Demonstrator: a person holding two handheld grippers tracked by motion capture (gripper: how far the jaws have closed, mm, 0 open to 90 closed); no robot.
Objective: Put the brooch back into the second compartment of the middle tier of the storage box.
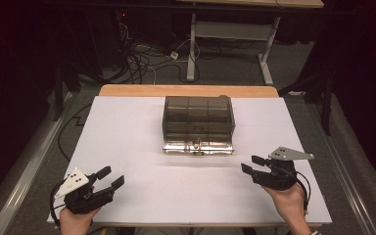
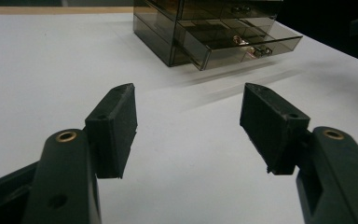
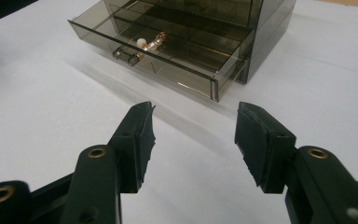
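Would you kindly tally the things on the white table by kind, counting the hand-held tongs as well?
Smoky transparent plastic drawer box, bottom drawer pulled open: 1
Small gold-and-pearl trinket lying in the open drawer: 1
Black two-jaw tongs, left tongs and right tongs, both open and holding nothing: 2
Total: 4

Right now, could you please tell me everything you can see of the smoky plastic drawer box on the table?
The drawer box is a small cabinet of dark, see-through plastic, standing upright in the far middle of the white table. Its bottom drawer is pulled out toward the person; the drawers above look shut. The open drawer has inner dividers, a small knob on its front and a small gold and pearl-coloured piece lying inside. Only the table touches the box.
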